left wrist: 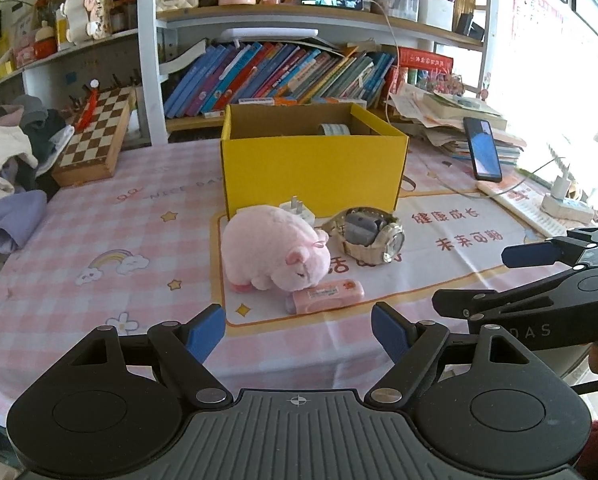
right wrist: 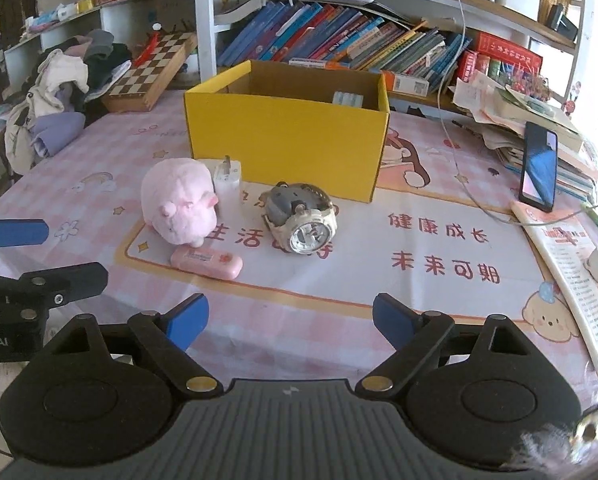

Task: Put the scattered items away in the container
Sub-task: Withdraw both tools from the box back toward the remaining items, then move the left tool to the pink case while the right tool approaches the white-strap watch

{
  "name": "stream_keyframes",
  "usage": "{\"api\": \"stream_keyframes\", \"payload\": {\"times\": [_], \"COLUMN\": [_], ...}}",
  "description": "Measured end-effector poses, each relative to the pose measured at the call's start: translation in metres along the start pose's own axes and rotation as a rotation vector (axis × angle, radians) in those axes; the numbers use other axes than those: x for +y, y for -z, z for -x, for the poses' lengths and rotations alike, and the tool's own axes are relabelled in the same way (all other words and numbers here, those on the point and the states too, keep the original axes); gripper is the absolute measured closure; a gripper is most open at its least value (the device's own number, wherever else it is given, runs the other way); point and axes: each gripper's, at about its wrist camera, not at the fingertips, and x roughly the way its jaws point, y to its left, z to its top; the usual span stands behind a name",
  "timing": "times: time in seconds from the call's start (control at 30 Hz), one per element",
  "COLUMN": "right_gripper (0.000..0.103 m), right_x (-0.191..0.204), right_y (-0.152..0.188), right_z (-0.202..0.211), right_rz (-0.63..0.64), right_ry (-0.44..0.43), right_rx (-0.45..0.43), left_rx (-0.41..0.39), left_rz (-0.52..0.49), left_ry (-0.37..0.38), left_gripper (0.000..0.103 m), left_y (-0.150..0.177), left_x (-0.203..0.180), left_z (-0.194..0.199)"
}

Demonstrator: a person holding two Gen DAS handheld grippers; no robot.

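Note:
An open yellow box [left wrist: 311, 172] [right wrist: 283, 140] stands mid-table, and a tape roll [left wrist: 335, 129] shows inside it. In front of the box lie a pink plush pig [left wrist: 271, 248] [right wrist: 179, 196], a white charger plug [left wrist: 299, 210] [right wrist: 227, 180], a cream wristwatch [left wrist: 373, 236] [right wrist: 303, 220] and a pink oblong case [left wrist: 327, 296] [right wrist: 207, 262]. The case touches the pig's snout. My left gripper [left wrist: 299, 332] [right wrist: 47, 254] hovers open just short of the case and holds nothing. To its right, my right gripper [right wrist: 291, 322] [left wrist: 495, 280] is open and short of the watch.
A chessboard box [left wrist: 99, 136] and a heap of clothes [left wrist: 7, 168] fill the left side. At the right are a propped phone [left wrist: 483, 148], stacked papers, a cable, a power strip [left wrist: 567, 204] and a booklet [right wrist: 571, 272]. Bookshelves stand behind the box.

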Motion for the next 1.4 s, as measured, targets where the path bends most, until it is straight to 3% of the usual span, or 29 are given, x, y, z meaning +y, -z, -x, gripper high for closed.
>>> {"api": "stream_keyframes", "payload": {"times": [1.07, 1.4], "right_gripper": [0.013, 0.013], "right_x": [-0.014, -0.022], "right_y": [-0.034, -0.045], "right_z": [-0.059, -0.083], "right_rz": [0.036, 0.055], "right_ry": [-0.013, -0.016], "right_rx": [0.075, 0.111], "left_rx": [0.095, 0.171], "left_rz": [-0.005, 0.035], "left_ry": [0.065, 0.070], "left_gripper": [0.023, 0.023], "left_y": [-0.013, -0.012], "left_x": [-0.001, -0.001], "left_z": [-0.064, -0.096]}}
